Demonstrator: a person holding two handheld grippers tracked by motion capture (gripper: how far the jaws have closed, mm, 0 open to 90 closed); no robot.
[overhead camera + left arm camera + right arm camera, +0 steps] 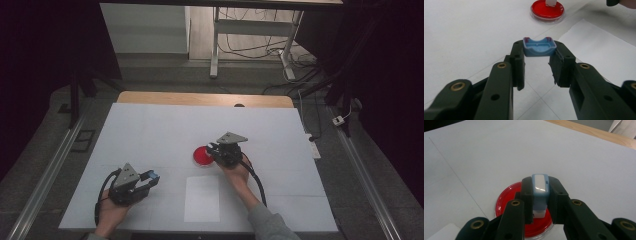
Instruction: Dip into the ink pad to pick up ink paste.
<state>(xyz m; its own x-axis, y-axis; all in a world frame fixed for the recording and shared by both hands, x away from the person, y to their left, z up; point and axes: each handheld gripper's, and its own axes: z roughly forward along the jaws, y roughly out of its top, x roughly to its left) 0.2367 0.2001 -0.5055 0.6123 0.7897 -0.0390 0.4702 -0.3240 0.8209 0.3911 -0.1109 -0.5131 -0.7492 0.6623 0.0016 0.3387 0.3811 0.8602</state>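
- Red ink pad (201,156) lies on the white table (150,135), a round dish with a clear rim, and serves as the landmark here.
- The right gripper (216,149) hangs directly over the pad's near-right edge, held by the right hand (239,172).
- Its jaws are clamped on a pale blue stamp (540,195), which stands between them with its white end toward the pad (524,220); whether the stamp touches the ink cannot be told.
- The left gripper (152,177) sits well to the near-left of the pad, held by the left hand (112,212).
- Its jaws pinch a blue cap (539,46) by its two ends, hollow side up, above the table and apart from the pad (547,10).
- A white sheet (202,198) lies flat on the table just nearer the person than the pad, between the two grippers.
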